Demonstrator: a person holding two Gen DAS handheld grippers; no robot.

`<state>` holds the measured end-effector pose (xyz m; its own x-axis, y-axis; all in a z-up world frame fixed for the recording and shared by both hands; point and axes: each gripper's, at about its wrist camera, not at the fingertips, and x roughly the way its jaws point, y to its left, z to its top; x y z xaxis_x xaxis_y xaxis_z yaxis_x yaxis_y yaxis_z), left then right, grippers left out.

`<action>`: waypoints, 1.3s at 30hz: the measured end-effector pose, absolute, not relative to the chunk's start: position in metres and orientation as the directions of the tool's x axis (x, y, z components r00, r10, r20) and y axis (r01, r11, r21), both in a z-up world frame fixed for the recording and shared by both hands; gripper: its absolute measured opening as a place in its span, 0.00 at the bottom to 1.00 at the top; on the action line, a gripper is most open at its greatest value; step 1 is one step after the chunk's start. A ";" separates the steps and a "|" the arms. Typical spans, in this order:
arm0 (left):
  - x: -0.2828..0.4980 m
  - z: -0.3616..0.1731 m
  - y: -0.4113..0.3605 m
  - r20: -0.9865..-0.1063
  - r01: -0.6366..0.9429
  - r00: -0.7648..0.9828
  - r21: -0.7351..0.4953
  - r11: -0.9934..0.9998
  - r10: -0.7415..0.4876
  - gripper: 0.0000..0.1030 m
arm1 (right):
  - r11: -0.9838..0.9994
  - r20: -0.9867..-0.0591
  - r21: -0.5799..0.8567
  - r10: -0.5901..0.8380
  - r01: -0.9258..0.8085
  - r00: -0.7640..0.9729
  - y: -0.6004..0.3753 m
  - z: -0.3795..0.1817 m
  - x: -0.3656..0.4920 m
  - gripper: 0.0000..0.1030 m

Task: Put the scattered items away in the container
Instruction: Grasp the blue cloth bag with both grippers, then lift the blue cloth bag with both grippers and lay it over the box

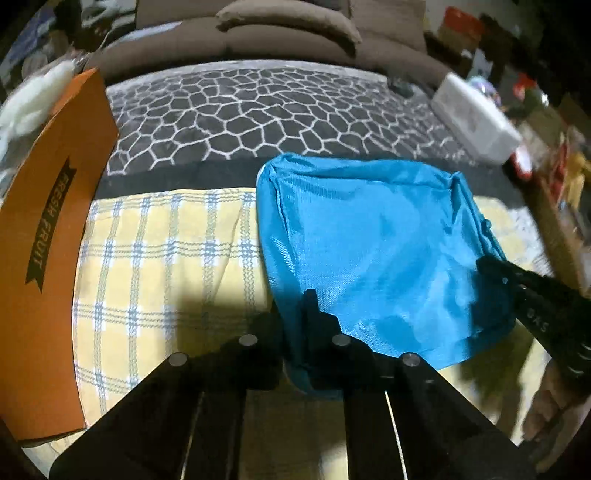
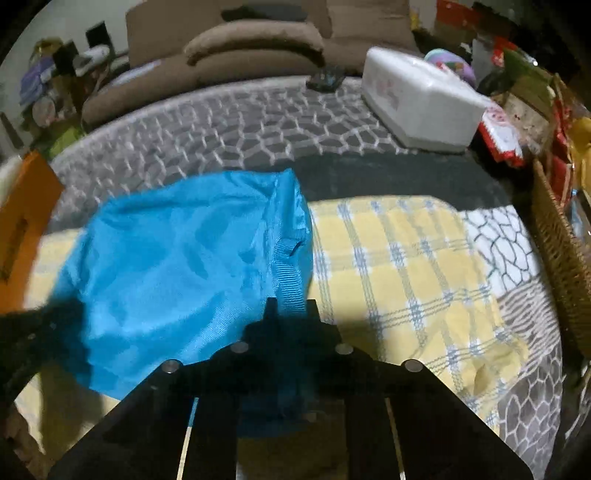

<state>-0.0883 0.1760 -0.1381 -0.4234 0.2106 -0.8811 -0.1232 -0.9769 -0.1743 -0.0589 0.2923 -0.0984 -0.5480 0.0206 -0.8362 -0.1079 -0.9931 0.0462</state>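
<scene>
A blue fabric bag (image 1: 373, 243) lies crumpled on a yellow checked cloth (image 1: 166, 258). In the left wrist view my left gripper (image 1: 291, 310) is shut on the bag's near left edge, with blue fabric pinched between its fingers. My right gripper (image 1: 493, 271) comes in from the right and grips the bag's other side. In the right wrist view the right gripper (image 2: 290, 306) is shut on the webbing strap of the blue bag (image 2: 177, 266). The left gripper (image 2: 59, 317) shows as a dark blur at the bag's left edge. An orange "FRESH FRUIT" box (image 1: 48, 240) stands at the left.
The cloth lies on a grey stone-patterned cover (image 1: 258, 118) in front of a brown sofa (image 1: 288, 22). A white box (image 2: 417, 96) sits at the back right and a wicker basket (image 2: 561, 266) at the right edge. A hand (image 1: 546, 417) shows at the lower right.
</scene>
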 end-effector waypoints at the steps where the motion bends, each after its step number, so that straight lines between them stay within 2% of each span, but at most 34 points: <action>1: -0.086 -0.132 0.173 -0.878 -0.122 -0.430 -0.174 -0.977 0.210 0.07 | -0.993 -0.830 0.057 0.011 -0.104 -0.558 0.290 -0.093 -0.057 0.09; 12: -0.051 -0.033 0.126 -0.794 -0.111 -0.576 -0.158 -0.981 0.193 0.07 | -0.996 -0.634 0.083 -0.085 0.042 -0.769 0.204 0.034 0.002 0.08; 21: -0.018 0.033 0.039 -0.719 -0.037 -0.687 -0.110 -0.993 0.105 0.07 | -0.972 -0.564 0.136 -0.233 0.189 -0.792 0.107 0.082 0.010 0.08; 30: -0.003 0.049 -0.043 -0.682 0.045 -0.730 -0.111 -0.993 0.043 0.07 | -0.948 -0.538 0.112 -0.310 0.298 -0.784 0.017 0.104 -0.005 0.08; 39: -0.028 0.042 -0.126 -0.664 0.132 -0.747 -0.134 -0.982 -0.009 0.07 | -0.918 -0.545 0.088 -0.370 0.388 -0.752 -0.060 0.102 -0.033 0.08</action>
<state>-0.0277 -0.1259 0.0418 -0.7472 -0.0094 -0.6645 0.1319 -0.9821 -0.1345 -0.0327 -0.0601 0.1024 -0.7524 -0.3699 -0.5451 0.3877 -0.9176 0.0876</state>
